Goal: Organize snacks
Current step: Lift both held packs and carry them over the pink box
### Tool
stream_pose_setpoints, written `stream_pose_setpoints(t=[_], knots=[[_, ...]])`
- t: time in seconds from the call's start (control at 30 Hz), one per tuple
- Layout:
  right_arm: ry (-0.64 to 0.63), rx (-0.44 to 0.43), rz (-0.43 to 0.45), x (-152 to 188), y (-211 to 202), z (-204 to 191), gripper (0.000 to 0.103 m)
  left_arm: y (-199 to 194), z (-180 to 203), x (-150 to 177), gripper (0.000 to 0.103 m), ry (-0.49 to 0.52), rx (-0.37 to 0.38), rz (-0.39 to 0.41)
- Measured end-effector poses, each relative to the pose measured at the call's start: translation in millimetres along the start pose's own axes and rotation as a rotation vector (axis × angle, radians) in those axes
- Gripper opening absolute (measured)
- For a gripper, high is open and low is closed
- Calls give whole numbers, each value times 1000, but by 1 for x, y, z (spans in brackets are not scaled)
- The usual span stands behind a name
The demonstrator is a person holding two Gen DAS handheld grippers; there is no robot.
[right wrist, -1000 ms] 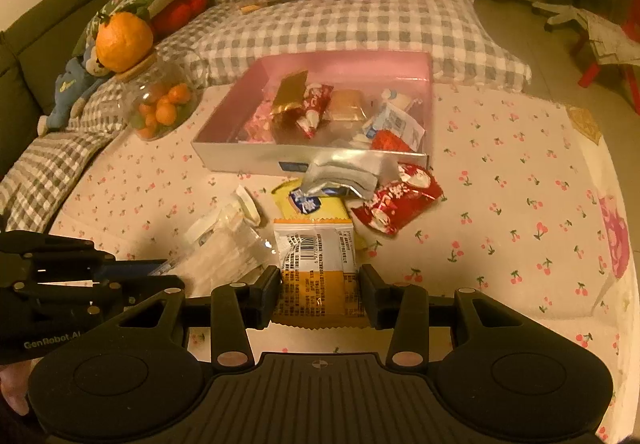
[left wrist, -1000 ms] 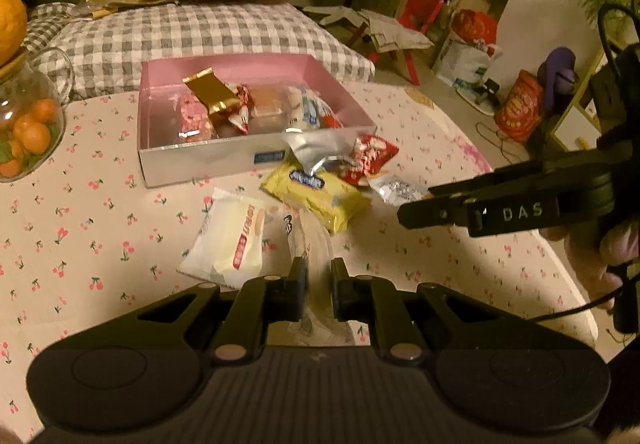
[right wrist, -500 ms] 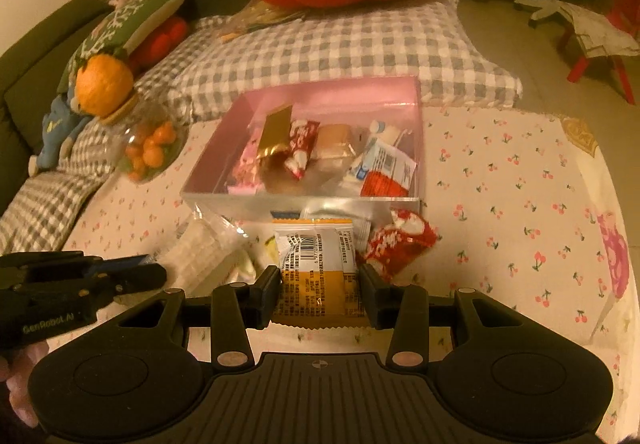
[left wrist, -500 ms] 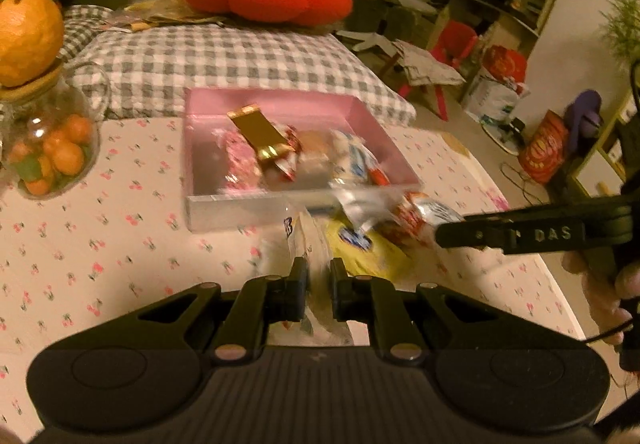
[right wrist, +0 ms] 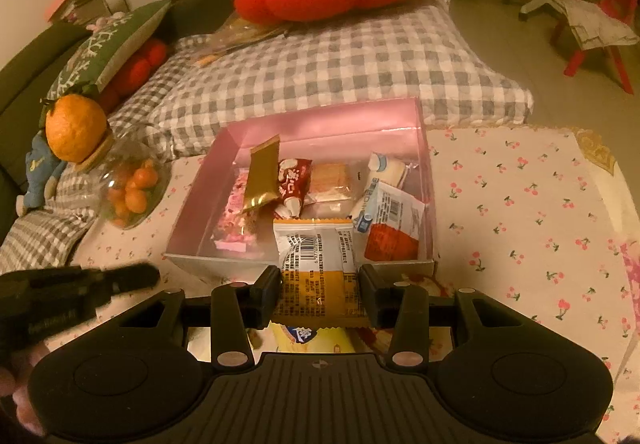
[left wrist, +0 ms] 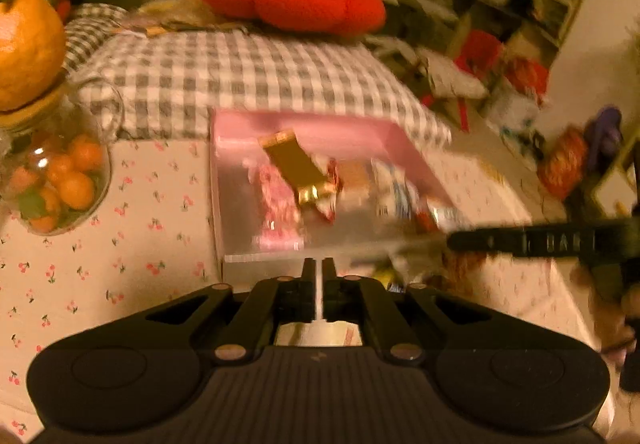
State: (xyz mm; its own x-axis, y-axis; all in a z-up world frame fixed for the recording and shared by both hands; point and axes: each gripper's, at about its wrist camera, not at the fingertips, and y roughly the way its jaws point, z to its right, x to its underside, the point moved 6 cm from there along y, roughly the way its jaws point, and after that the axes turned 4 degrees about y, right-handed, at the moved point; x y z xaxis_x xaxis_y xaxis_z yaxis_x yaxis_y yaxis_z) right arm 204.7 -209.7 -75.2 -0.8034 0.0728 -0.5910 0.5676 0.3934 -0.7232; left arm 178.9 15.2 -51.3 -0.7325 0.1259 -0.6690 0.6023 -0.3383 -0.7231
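In the right wrist view, a glass jar (right wrist: 130,189) of small oranges is sitting at the left edge on the cherry-print tablecloth (right wrist: 520,211), with the left gripper (right wrist: 136,276) reaching in just below it. At the centre, the pink box (right wrist: 320,123) is holding a gold packet (right wrist: 262,179), a red-and-white wrapper (right wrist: 294,183) and a blue-and-white sachet (right wrist: 390,209). At lower centre, the right gripper (right wrist: 319,296) is pinching an orange-and-white snack packet (right wrist: 316,264) by its sides, its top edge hanging over the box's near wall. In the blurred left wrist view, the left gripper (left wrist: 319,272) is pressing its fingers nearly together on a thin clear wrapper (left wrist: 319,304), just in front of the box (left wrist: 320,127).
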Motion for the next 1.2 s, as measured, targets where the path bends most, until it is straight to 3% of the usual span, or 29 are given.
stream_pose_setpoints(t=[0.07, 0.17, 0.37, 0.43, 0.57, 0.63, 0.7, 0.77, 0.97, 1.2], knots=[[-10, -5, -7, 3, 2, 0, 41, 2, -1, 11, 28, 20, -21, -27], [-19, 4, -17, 9, 4, 1, 42, 6, -11, 21, 50, 9, -53, -33], [-17, -15, -33, 20, 3, 3, 42, 10, -31, 33, 66, 38, -120, -65], [-22, -16, -36, 22, 2, 4, 41, 16, -34, 39, 64, 82, -133, -98], [-19, -21, -42, 24, 0, 5, 42, 32, -40, 54, 50, 137, -157, -181], [-22, -22, -46, 25, 1, 5, 42, 37, -42, 60, 51, 155, -166, -207], [-26, -23, -50, 26, 2, 4, 42, 36, -42, 60, 48, 168, -162, -199], [-29, -24, -54, 27, 3, 3, 42, 34, -42, 59, 27, 153, -156, -191], [-32, -28, -55, 27, 3, 1, 42, 25, -45, 54, 17, 39, -130, -147], [-14, -35, -39, 17, 3, 1, 42, -1, -35, 27, 15, -2, -67, -57]])
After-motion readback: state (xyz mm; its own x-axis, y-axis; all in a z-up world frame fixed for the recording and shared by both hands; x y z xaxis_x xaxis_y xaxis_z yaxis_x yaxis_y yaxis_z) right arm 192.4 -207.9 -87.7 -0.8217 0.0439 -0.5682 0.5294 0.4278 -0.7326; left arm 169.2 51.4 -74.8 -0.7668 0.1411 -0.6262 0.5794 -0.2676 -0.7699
